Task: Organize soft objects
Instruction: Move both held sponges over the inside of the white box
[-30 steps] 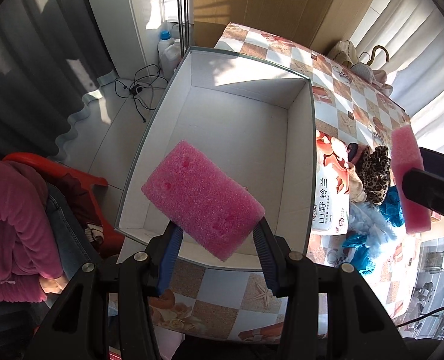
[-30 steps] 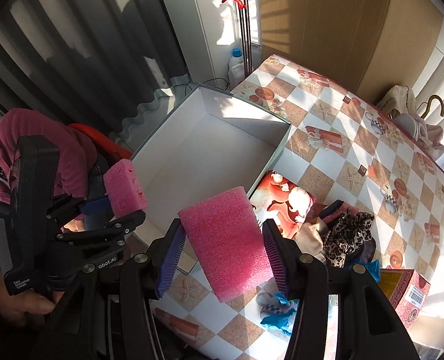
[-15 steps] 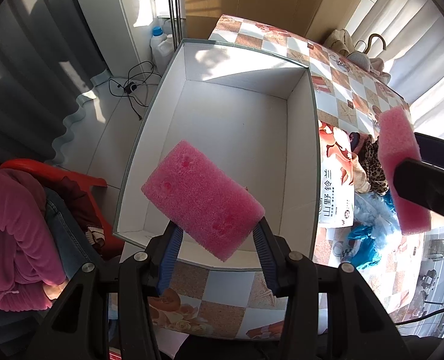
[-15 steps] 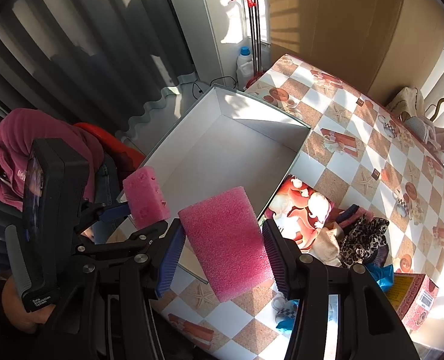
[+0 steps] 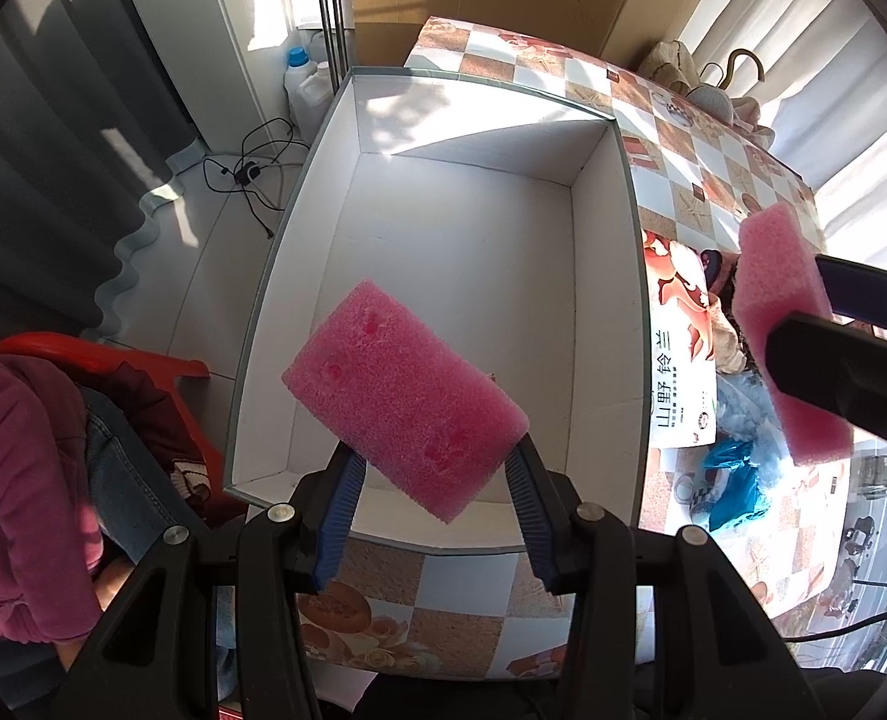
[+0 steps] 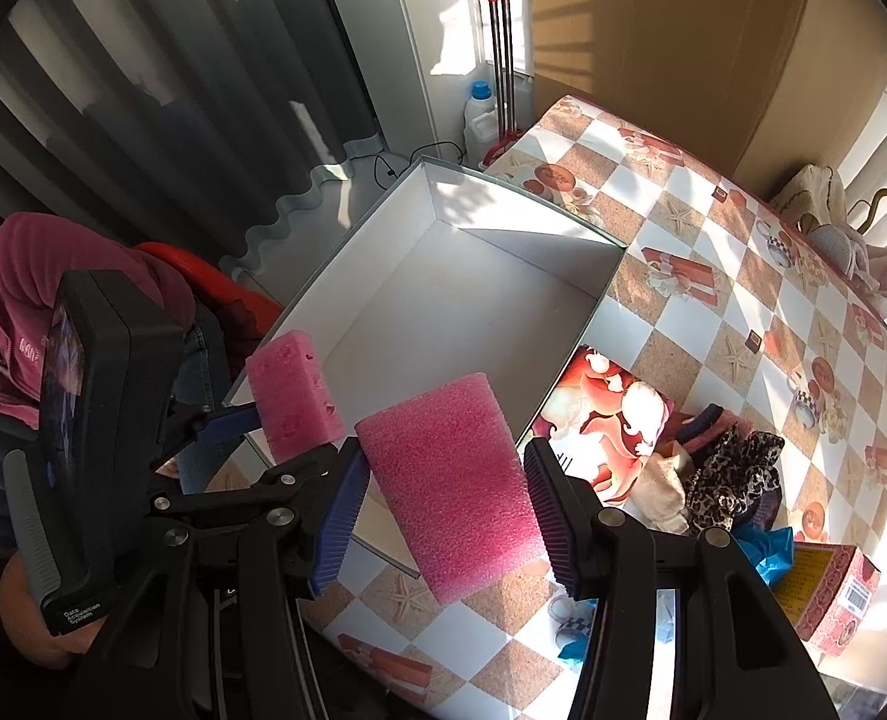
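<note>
Pink foam blocks poised at the white box (image 5: 635, 312)

Left gripper (image 5: 437, 498) clamps one sponge (image 5: 404, 399) above the box's near end — right gripper (image 6: 443, 498) pinches another (image 6: 452, 480) just outside its rim; next, probably lower and release inside.

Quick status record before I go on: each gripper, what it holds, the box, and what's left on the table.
left gripper: shut on a pink foam block, held above the near end of the box
right gripper: shut on a second pink foam block, above the box's near corner and the table
white box: open, nothing inside
table: checkered cover; soft items piled to the right of the box
printed bag: lying against the box's right wall
</note>
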`<state>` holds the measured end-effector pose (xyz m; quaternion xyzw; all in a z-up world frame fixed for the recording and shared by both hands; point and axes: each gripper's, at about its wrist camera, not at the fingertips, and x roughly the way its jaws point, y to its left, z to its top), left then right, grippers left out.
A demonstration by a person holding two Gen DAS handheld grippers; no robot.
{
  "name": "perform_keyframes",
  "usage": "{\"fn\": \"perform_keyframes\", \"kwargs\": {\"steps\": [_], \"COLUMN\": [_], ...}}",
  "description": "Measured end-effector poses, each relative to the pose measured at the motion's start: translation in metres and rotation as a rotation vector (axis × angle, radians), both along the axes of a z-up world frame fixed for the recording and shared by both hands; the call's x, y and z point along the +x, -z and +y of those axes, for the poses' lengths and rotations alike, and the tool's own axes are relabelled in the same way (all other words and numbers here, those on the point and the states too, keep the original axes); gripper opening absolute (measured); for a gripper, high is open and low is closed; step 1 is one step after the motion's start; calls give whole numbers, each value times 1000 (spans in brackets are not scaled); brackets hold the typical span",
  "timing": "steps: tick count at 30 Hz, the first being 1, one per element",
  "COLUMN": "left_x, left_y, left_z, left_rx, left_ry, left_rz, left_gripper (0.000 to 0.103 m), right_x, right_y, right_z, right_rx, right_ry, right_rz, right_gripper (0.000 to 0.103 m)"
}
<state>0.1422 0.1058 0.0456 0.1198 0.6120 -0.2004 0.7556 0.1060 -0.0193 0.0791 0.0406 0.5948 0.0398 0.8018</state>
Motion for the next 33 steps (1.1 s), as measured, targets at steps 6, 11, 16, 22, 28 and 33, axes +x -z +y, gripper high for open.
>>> {"fn": "perform_keyframes", "kwargs": {"steps": [6, 11, 16, 22, 28, 33], "left_x": [4, 9, 16, 41, 63, 77], "left_y": [8, 14, 19, 20, 22, 24], "left_z": [-1, 1, -3, -10, -23, -29], "left_rx": [8, 11, 13, 6, 13, 11], "left_ry": [23, 27, 45, 38, 55, 58], "left_rz": [21, 41, 48, 54, 45, 50], "left_gripper": [52, 52, 52, 52, 52, 52], "right_x": [5, 13, 29, 52, 68, 81], "right_y": [8, 17, 26, 26, 28, 31], "right_z": [4, 3, 0, -7, -15, -23], "right_rx": [0, -7, -9, -5, -24, -27], "right_ry": [4, 14, 37, 69, 85, 110], "right_rz": [24, 52, 70, 71, 78, 81], "right_gripper": [55, 55, 55, 54, 55, 55]}}
